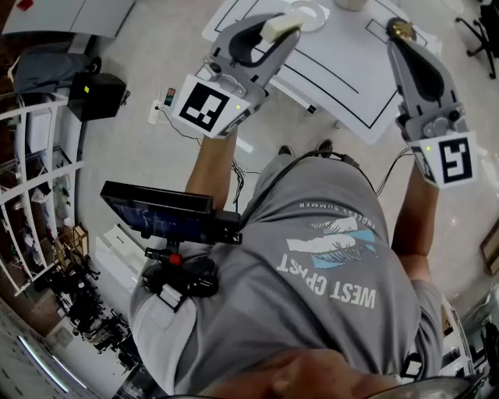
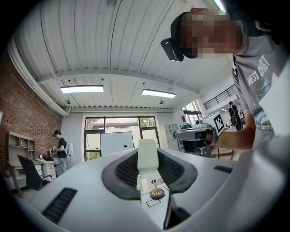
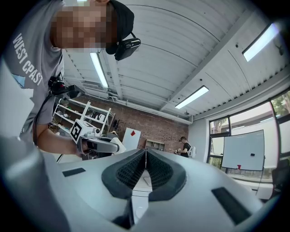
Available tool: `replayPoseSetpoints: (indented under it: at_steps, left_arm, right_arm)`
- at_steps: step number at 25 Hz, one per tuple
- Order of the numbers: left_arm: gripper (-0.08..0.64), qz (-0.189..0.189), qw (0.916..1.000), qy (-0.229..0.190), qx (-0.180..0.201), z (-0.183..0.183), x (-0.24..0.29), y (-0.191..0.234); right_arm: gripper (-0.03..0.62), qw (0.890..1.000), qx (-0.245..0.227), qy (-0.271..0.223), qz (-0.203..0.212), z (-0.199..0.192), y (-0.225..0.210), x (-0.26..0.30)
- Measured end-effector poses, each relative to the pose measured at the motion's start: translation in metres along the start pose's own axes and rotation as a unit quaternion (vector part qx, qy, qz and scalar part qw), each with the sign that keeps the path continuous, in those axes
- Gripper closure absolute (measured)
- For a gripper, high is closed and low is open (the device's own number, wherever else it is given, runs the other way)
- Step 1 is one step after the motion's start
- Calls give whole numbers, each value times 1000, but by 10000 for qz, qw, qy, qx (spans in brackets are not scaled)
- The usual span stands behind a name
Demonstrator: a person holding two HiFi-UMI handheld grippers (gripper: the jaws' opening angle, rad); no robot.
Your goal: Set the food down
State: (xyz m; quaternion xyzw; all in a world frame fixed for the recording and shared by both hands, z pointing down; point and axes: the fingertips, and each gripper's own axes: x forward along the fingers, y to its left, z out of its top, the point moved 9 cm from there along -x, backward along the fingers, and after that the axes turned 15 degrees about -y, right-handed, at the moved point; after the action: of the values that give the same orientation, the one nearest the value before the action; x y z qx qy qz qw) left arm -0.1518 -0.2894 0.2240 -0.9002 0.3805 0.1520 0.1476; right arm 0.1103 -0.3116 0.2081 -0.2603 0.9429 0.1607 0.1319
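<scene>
Seen from above, the left claw (image 1: 283,30) at the top centre of the frame pinches a pale block of food (image 2: 148,155) between its tips. It holds the block level over the white desk (image 1: 351,78), next to a white plate (image 1: 310,17) in the frame, probably so the food can be lowered there without tipping. The right claw (image 3: 145,159), at the upper right, is pressed together on nothing and hangs over the desk near a small brass stand (image 2: 157,193), seemingly out of the way of the drop.
</scene>
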Motion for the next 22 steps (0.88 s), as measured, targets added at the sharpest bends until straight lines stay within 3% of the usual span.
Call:
replayPoseSetpoints:
  at_steps: [6, 12, 18, 22]
  left_arm:
    - [456, 109, 9997, 203, 46, -49, -1, 20]
    - [456, 58, 9992, 395, -54, -53, 15, 16]
    - [456, -170, 9987, 430, -220, -58, 23, 5]
    - [456, -278, 9981, 442, -330, -65, 24, 39]
  right_arm:
    - [584, 9997, 261, -27, 16, -50, -11, 16]
    - [584, 9995, 241, 168, 77, -53, -21, 4]
    - [584, 9994, 188, 243, -128, -44, -17, -12]
    - [584, 9988, 128, 348, -307, -50, -22, 15]
